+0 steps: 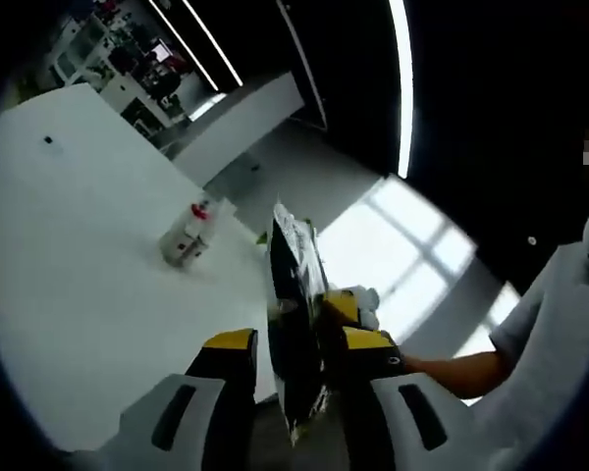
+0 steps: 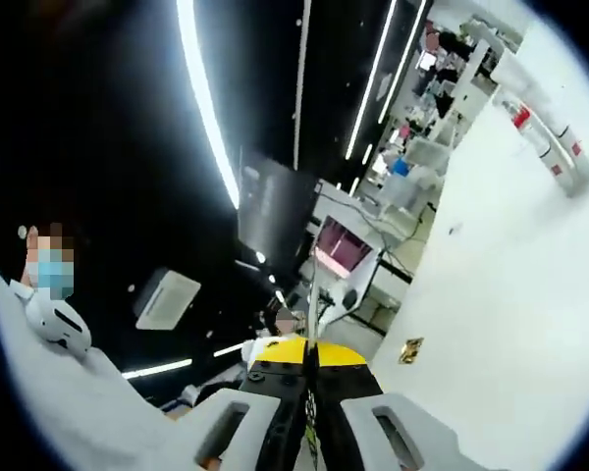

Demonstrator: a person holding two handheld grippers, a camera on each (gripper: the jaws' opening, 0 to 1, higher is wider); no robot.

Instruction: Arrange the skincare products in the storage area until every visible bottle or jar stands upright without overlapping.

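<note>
In the left gripper view we see our left gripper (image 1: 296,345), its yellow-tipped grey jaws nearly together and clamped on a flat, dark glossy sachet with a pale printed face (image 1: 296,324), which stands on edge between them and rises above the tips. Just behind the sachet, touching its far side, sits the yellow tip of the other gripper (image 1: 348,306). To the right of the sachet a person's bare forearm (image 1: 452,371) and white sleeve (image 1: 545,324) come in.

Beyond the sachet stretches the white table (image 1: 69,255). Further out on it, left of the sachet and well apart from it, a small cluster of white skincare bottles with red caps (image 1: 188,234) stands near the table's far edge; we cannot tell whether each one is upright.

In the right gripper view our right gripper (image 2: 309,355) has its yellow-tipped jaws all but closed, nipping the thin edge of the sachet (image 2: 312,294), seen here as a narrow sliver rising between them. To the right of that sliver lies the table (image 2: 510,294), and at its far end two white bottles with red bands (image 2: 545,137) sit side by side. Beyond the table edge we see cluttered white shelving (image 2: 442,69).
</note>
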